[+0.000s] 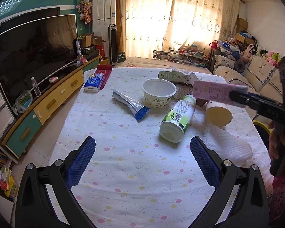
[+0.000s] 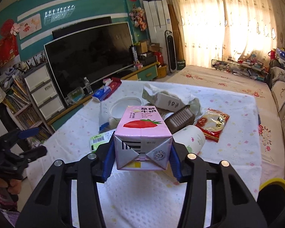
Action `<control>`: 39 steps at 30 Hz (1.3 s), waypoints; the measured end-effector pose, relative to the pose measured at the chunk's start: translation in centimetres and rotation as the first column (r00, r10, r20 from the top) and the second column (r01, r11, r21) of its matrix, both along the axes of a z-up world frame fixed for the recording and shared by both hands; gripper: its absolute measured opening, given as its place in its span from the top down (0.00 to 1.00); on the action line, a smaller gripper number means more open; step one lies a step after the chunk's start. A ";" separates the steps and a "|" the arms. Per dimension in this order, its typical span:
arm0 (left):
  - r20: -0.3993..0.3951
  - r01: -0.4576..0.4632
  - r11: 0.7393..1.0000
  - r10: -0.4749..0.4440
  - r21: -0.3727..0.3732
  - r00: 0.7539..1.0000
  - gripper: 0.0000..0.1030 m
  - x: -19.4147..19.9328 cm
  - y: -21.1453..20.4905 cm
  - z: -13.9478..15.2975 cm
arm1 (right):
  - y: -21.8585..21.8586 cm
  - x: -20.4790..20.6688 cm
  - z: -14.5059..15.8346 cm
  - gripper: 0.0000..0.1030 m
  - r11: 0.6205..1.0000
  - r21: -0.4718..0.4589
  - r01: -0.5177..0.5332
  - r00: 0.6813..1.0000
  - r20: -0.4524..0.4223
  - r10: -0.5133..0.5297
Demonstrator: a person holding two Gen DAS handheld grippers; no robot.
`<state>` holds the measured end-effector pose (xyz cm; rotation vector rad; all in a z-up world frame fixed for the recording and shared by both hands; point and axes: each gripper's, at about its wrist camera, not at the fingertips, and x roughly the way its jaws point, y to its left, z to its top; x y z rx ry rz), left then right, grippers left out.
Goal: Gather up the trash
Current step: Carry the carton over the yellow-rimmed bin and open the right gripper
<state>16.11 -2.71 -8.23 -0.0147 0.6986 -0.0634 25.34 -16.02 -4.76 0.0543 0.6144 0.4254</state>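
Observation:
A pink strawberry milk carton (image 2: 142,133) hangs above the table with my right gripper (image 2: 142,152) shut on its folded end; the left wrist view shows the same carton (image 1: 216,93) at the right. My left gripper (image 1: 142,142) stands open over bare flowered cloth (image 1: 123,180), nothing between its fingers. Ahead of it lie a green-and-white bottle (image 1: 177,117) on its side, a white bowl (image 1: 158,93), a silver pouch with a blue end (image 1: 131,104), a tipped paper cup (image 1: 218,112) and a flattened carton (image 1: 176,76). A red snack packet (image 2: 212,123) and a brown tray (image 2: 180,118) lie beyond the carton.
A blue tissue pack (image 1: 94,82) sits at the table's far left corner, white foam netting (image 1: 228,148) at the near right. A TV (image 1: 34,53) on a low cabinet runs along the left, a sofa (image 1: 256,79) along the right. A yellow-rimmed round thing (image 2: 275,188) stands by the table's near right.

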 end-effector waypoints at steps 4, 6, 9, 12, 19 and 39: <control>0.005 0.011 1.000 -0.011 -0.001 1.000 0.04 -0.1 -0.4 0.0 | -1.4 -2.9 1.6 0.55 0.998 0.009 0.055 0.997 0.049 -0.055; 0.006 0.018 1.000 -0.018 -0.001 1.000 0.04 -0.1 -0.6 0.0 | -2.6 -4.4 2.1 0.55 0.994 0.010 0.104 0.992 0.071 -0.105; 0.002 0.031 1.000 -0.031 -0.001 1.000 0.04 0.0 -1.0 -0.1 | -5.2 -6.8 2.6 0.54 0.976 0.004 0.217 0.972 0.092 -0.216; -0.003 0.045 0.999 -0.045 0.000 0.999 0.04 0.2 -1.6 -0.3 | -8.2 -8.5 1.9 0.54 0.931 -0.035 0.364 0.929 0.085 -0.360; -0.013 0.082 0.997 -0.082 -0.002 0.997 0.04 0.7 -3.1 -0.5 | -15.9 -10.0 -2.7 0.54 0.804 -0.083 0.589 0.802 -0.063 -0.595; -0.092 0.169 0.986 -0.169 -0.002 0.981 0.04 5.3 -6.0 -3.5 | -21.7 -9.4 -10.1 0.35 0.643 -0.188 0.742 0.618 -0.180 -0.765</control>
